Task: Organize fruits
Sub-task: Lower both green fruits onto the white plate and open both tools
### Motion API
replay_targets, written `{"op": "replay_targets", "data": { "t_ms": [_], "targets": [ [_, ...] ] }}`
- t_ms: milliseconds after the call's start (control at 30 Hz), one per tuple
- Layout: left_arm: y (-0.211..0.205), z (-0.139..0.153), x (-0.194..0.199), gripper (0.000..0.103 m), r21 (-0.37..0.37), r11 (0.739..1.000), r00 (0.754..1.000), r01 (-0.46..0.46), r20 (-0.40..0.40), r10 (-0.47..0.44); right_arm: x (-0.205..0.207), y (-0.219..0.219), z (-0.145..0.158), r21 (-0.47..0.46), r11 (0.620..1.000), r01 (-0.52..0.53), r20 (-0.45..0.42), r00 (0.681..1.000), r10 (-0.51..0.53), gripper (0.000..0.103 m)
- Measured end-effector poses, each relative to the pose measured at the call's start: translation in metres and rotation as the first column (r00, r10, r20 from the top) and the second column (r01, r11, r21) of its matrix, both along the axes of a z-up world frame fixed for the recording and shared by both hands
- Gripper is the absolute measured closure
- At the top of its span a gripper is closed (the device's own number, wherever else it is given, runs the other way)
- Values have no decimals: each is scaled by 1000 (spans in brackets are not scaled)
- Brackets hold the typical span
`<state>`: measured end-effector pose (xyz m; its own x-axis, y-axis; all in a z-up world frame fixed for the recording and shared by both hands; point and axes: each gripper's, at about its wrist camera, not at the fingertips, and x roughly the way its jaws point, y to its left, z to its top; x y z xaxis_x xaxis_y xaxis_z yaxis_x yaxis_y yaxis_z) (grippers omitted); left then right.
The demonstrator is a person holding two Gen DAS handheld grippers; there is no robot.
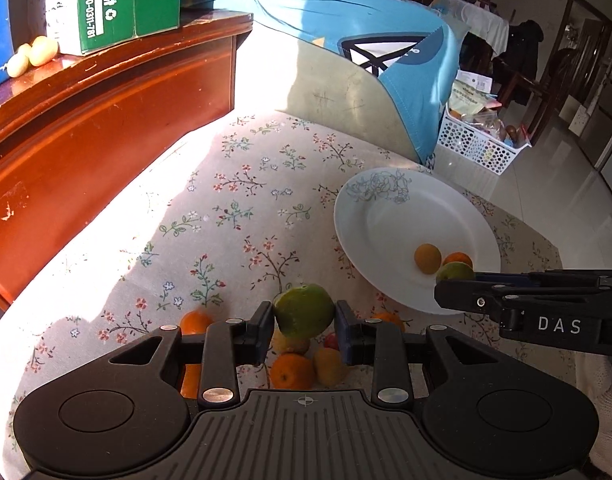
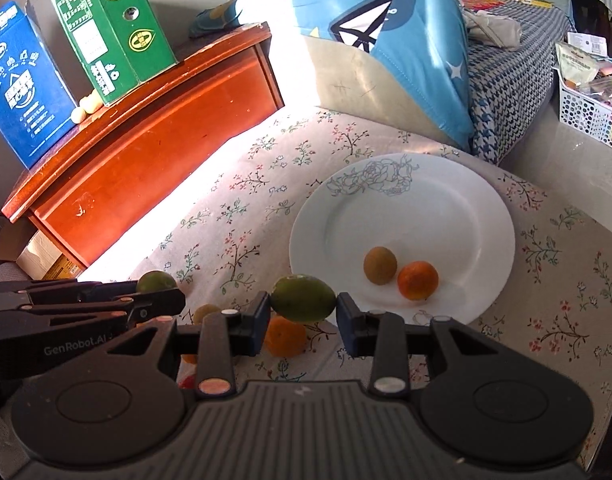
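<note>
Sunlight falls across a floral cloth (image 2: 265, 208) beside a reddish wooden cabinet (image 2: 153, 120) and glossy tiled floor (image 1: 546, 168).

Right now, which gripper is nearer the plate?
Right. The right gripper, shut on a green fruit, is at the plate's near rim. The left gripper, holding another green fruit, is off to the plate's left.

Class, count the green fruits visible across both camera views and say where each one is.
2. One green fruit sits between the left gripper fingers; the other green fruit is in the right gripper, near the plate. More may be hidden.
</note>
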<state>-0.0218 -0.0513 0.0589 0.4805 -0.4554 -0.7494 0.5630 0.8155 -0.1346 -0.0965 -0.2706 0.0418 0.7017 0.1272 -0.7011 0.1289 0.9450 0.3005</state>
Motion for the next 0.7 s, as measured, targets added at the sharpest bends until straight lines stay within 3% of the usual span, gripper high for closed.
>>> {"op": "replay_targets", "data": {
  "t_ms": [300, 700],
  "targets": [
    [-38, 0, 11, 73, -16, 999, 999, 48, -6, -48, 3, -44, 10, 8, 989, 150, 29, 988, -151, 67],
    [-83, -26, 27, 73, 6, 995, 993, 100, -63, -99, 14, -79, -23, 47, 952, 303, -109, 949, -297, 67]
  ]
}}
